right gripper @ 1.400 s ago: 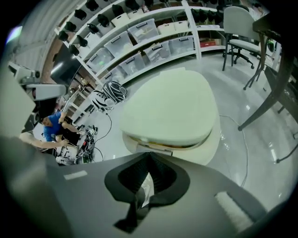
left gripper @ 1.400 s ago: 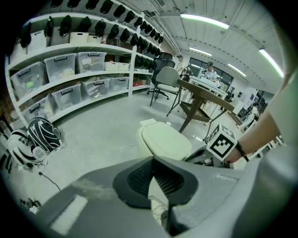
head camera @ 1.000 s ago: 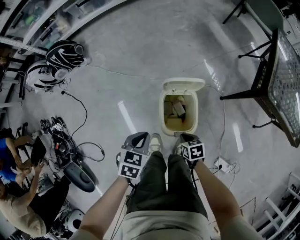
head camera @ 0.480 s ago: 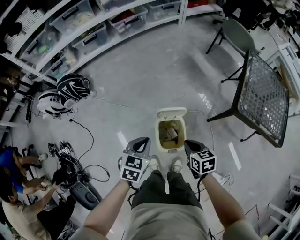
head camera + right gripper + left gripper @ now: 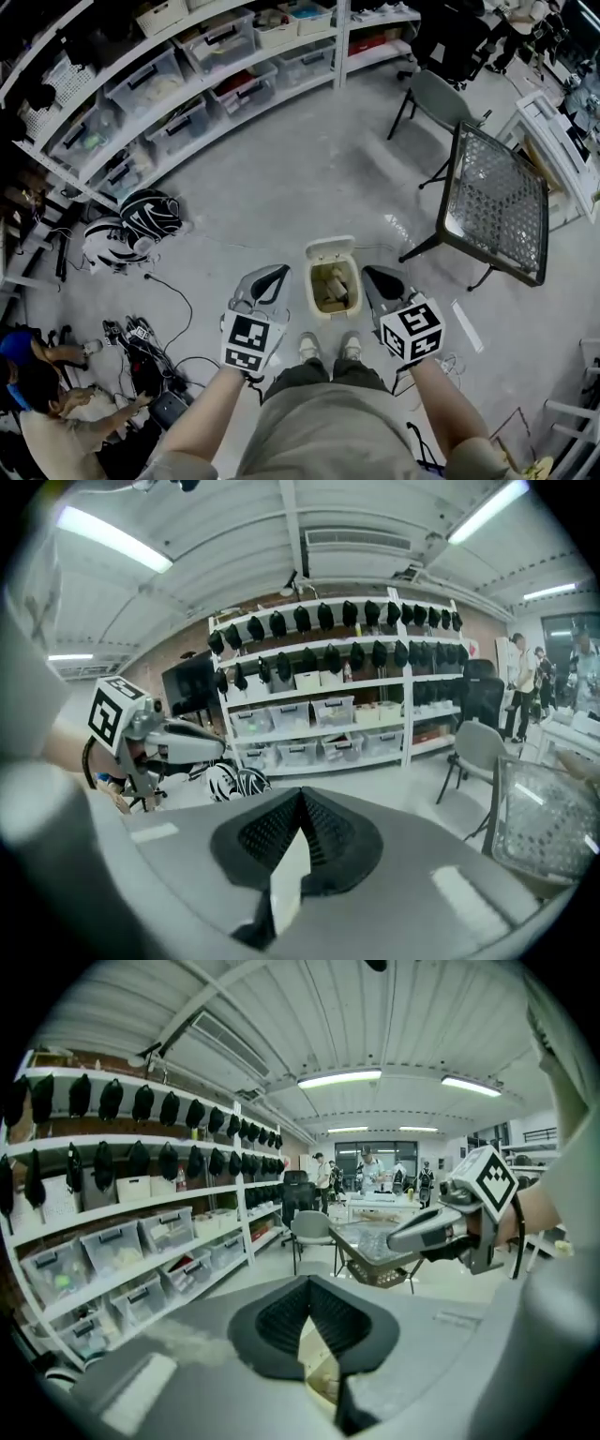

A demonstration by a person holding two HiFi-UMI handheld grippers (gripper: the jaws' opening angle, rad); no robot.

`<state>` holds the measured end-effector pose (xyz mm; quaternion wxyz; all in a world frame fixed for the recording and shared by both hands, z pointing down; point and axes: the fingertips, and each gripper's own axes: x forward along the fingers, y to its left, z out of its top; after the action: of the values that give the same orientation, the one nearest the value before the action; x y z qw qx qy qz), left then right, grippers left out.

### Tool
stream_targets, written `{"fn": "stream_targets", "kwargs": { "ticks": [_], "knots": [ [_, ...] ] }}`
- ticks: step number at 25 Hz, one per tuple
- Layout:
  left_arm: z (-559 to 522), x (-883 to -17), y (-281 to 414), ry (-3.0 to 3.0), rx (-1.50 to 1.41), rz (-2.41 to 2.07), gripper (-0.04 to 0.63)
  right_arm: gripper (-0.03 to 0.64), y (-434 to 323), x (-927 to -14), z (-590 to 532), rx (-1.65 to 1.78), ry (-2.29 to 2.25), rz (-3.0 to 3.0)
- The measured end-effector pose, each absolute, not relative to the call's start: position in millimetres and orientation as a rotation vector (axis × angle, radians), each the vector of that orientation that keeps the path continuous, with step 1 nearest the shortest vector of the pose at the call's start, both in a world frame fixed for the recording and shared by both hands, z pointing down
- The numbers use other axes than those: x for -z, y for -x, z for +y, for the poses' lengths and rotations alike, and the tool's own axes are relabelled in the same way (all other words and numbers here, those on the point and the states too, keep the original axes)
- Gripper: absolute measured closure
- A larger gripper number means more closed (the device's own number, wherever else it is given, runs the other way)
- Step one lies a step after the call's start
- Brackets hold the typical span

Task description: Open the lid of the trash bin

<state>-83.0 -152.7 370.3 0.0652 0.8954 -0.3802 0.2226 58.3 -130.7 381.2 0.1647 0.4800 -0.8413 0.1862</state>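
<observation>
In the head view a cream trash bin (image 5: 331, 298) stands on the grey floor just ahead of the person's shoes. Its lid (image 5: 330, 249) is tipped up at the far side and scraps show inside. My left gripper (image 5: 271, 275) hangs in the air to the bin's left and my right gripper (image 5: 376, 274) to its right, both well above it and touching nothing. The jaws of each meet at the tips with nothing between them. A cream sliver of the bin (image 5: 316, 1349) shows below the left gripper (image 5: 309, 1282). The right gripper (image 5: 300, 797) faces the shelves.
Shelves with plastic storage boxes (image 5: 178, 75) line the far wall. A black mesh-top table (image 5: 495, 204) and a grey chair (image 5: 439, 97) stand to the right. Helmets (image 5: 141, 225), cables and gear lie on the floor to the left, where a person (image 5: 47, 422) crouches.
The head view has risen and tilted toward the shelves, so the bin looks smaller and farther below. Both grippers have come up and apart, level with the bin's sides. The lid stays open.
</observation>
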Motion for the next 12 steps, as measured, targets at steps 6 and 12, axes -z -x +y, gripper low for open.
{"fn": "stream_targets", "kwargs": {
  "ticks": [6,12],
  "knots": [
    [-142,-279,71,-2.881,-0.602,-1.149,0.594,0.614,-59,-266,-124,-0.452,-1.449,-2.577],
    [-134,-205,71,-2.929,-0.375,-1.22,0.594,0.614,-56,-189,-110,-0.274,-1.458,-2.664]
  ]
}}
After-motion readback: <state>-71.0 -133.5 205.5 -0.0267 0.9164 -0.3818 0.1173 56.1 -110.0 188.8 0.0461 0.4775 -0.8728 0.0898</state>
